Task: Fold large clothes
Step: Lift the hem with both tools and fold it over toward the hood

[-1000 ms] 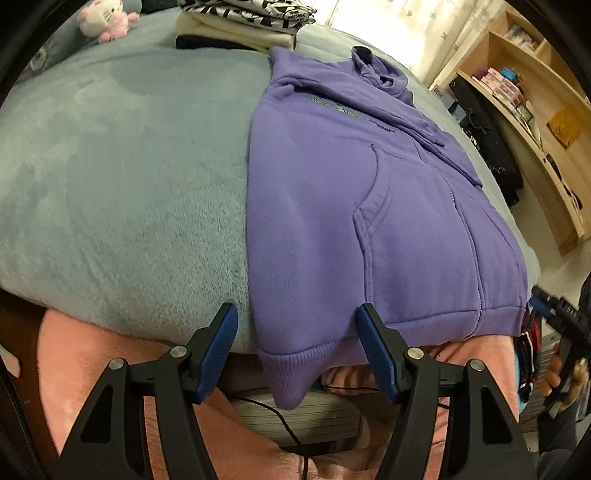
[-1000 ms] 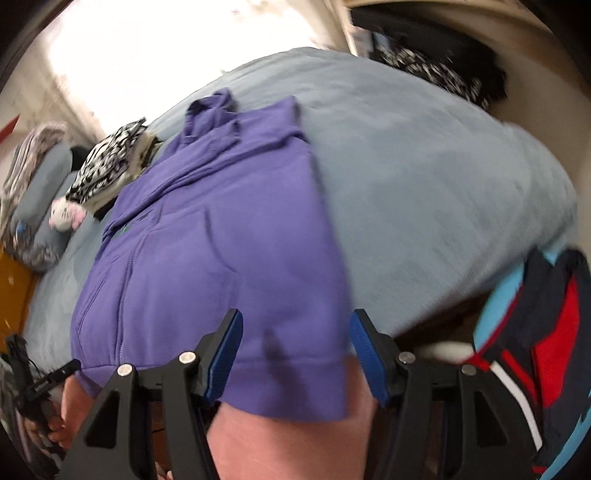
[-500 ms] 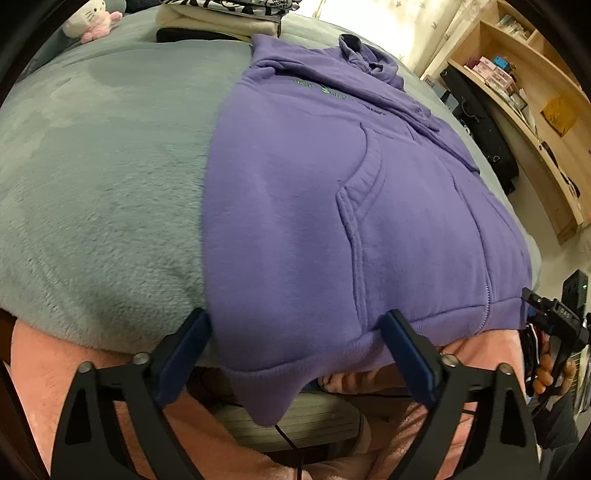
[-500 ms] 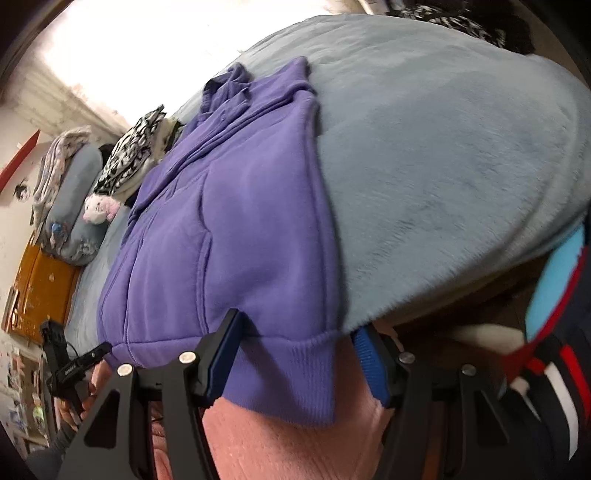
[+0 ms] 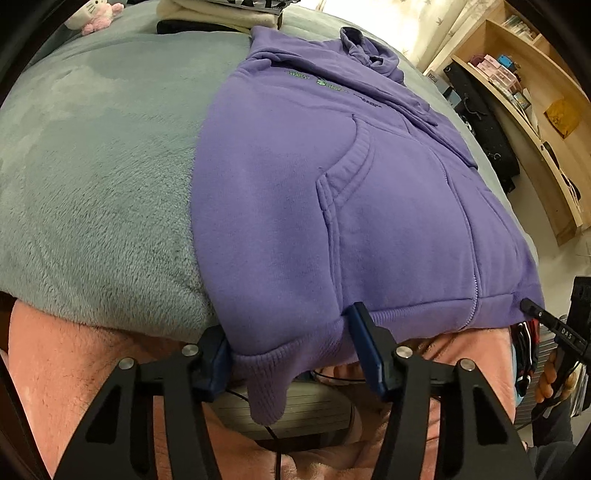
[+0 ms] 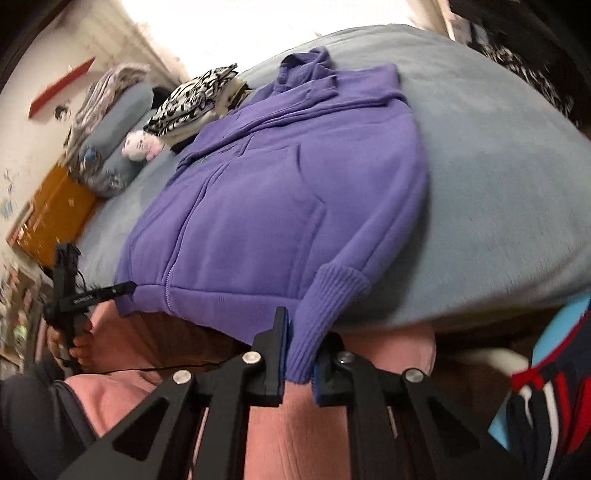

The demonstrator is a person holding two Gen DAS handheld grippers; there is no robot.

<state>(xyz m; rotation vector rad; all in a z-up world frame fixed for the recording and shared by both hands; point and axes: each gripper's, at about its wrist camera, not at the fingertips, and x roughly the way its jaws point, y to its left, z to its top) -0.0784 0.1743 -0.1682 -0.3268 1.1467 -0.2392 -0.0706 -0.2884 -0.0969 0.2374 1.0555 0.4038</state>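
Plush toy (image 5: 98, 16): seen at the far left of the bed, beside a stack of folded clothes (image 5: 221, 14).
Bed (image 5: 92, 166): covered by a grey-green fleece blanket.
Purple hoodie (image 5: 351, 184): laid flat on the bed, hood at the far end, ribbed hem hanging over the near edge.
Left gripper (image 5: 291, 354): placed at the left hem corner; its fingers have just been closing, the bunched ribbed hem is between them, and both pads appear to be pressed against the cloth.
Right gripper (image 6: 298, 354): placed at the right side of the hem; its fingers have just been closing and are clamped together on the ribbed cuff (image 6: 325, 317).
Shelves (image 5: 535, 92): seen beyond the bed at the right.
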